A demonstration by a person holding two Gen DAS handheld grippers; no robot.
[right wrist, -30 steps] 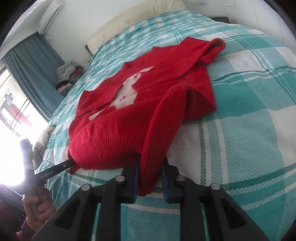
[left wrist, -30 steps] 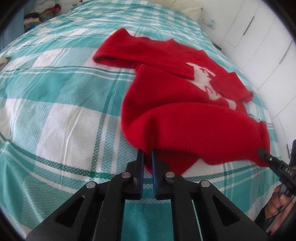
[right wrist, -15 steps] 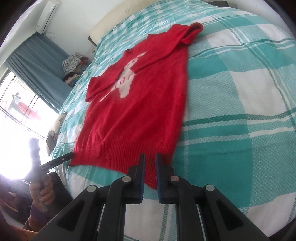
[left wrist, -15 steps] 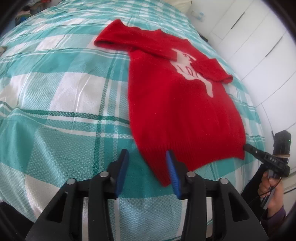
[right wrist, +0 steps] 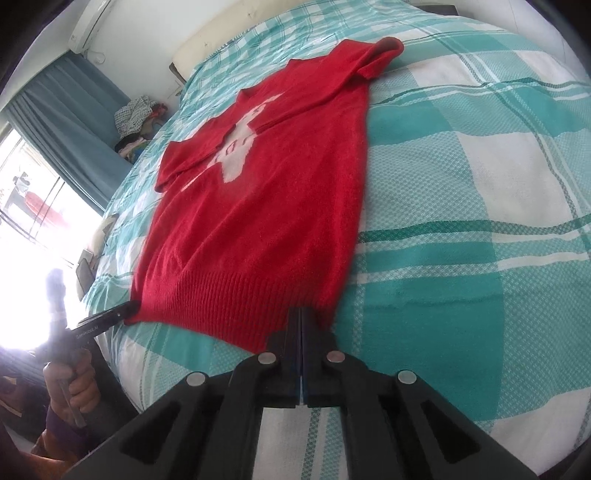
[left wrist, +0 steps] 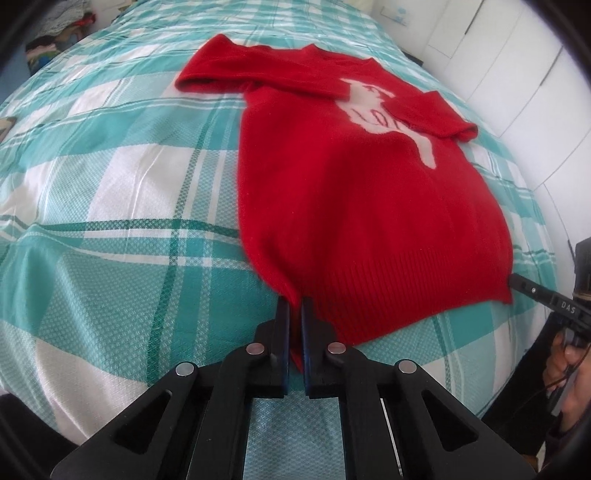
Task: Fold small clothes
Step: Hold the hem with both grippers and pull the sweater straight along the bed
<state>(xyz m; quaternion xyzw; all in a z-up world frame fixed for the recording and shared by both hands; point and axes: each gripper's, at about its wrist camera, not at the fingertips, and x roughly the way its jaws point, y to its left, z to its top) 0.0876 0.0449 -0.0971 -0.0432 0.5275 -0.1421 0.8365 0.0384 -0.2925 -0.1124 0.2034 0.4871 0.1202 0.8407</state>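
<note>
Two grippers, both at the hem of the sweater [left wrist: 362, 206]. It lies flat on the bed [left wrist: 122, 192], chest side up, white figure showing, both sleeves folded in across the body. Long axis runs straight away from me: hem at the near edge of the bed, collar toward the pillow [right wrist: 236, 33] at the far end.

Left gripper [left wrist: 292, 314]: fingers nearly closed, a narrow gap between them, pinching the hem's left corner. Red knit shows in the gap, so I judge it gripped.

Right gripper [right wrist: 300, 317]: fingers pressed together with no visible gap, tips at the hem's right corner. I judge a thin bit of ribbing is caught there, though the cloth between the pads is hard to make out.

Each view shows the other gripper's tip meeting the opposite hem corner, so the hem is spanned corner to corner and neither hand is nearer than the other.

Next move, as I read it: lift both corners together and carry the hem forward along the axis toward the collar. Risk: uneven lift skews the fold.
</note>
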